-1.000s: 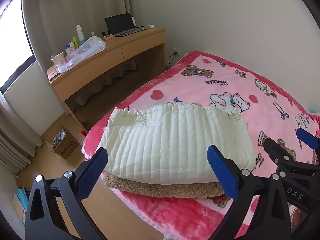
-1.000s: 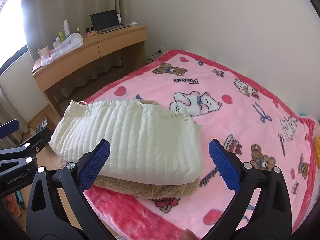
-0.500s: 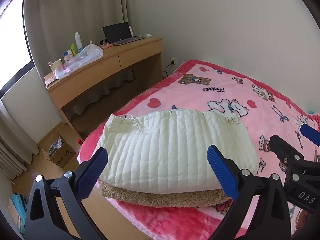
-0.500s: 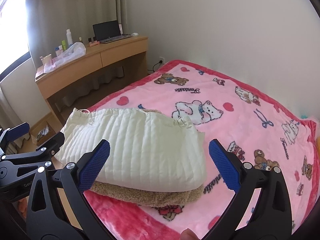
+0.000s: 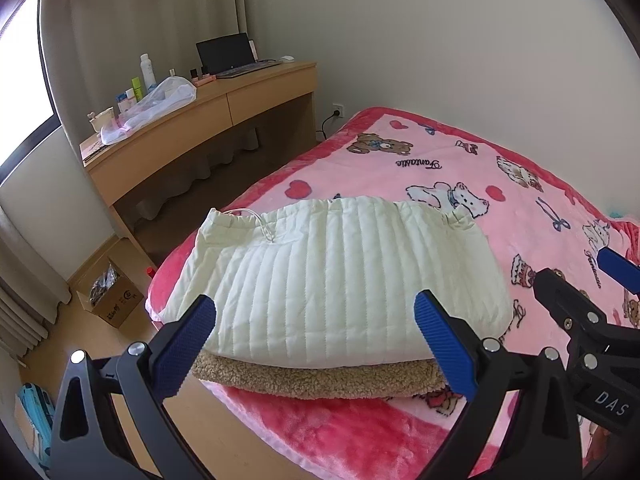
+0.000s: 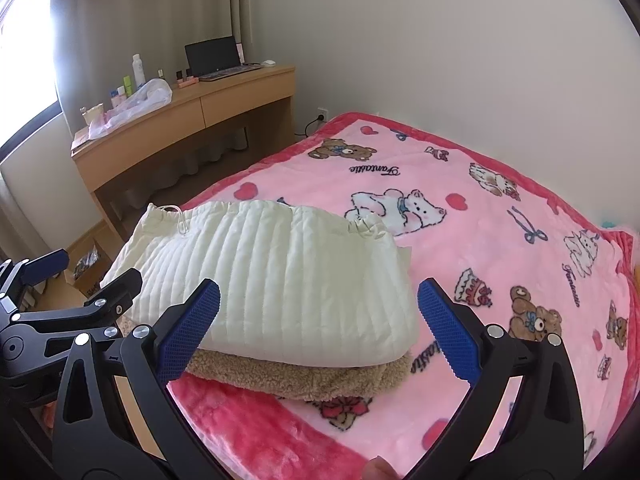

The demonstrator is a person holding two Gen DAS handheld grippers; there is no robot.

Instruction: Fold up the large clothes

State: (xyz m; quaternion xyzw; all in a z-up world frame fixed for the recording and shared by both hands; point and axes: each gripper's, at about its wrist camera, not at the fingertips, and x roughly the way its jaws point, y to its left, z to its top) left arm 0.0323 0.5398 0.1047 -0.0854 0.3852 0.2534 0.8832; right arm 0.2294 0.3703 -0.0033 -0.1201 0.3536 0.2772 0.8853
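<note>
jaws: left gripper point(image 5: 314, 338) and right gripper point(image 6: 318, 326) held wide, empty
done: cream quilted garment point(image 5: 336, 276) folded on pink bear-print blanket point(image 5: 440, 168)
left: apparently nothing

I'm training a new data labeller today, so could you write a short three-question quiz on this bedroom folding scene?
1. True or false: the left gripper is clamped on the cream quilted garment.
2. What lies directly under the cream quilted garment?
A. a brown fleece layer
B. a blue towel
C. a pillow
3. Fill in: the folded stack rests on a pink ____ with a bear print.

Key:
1. False; the left gripper and the right gripper both hang open and hold nothing.
2. A, the brown fleece layer.
3. Blanket.
</note>
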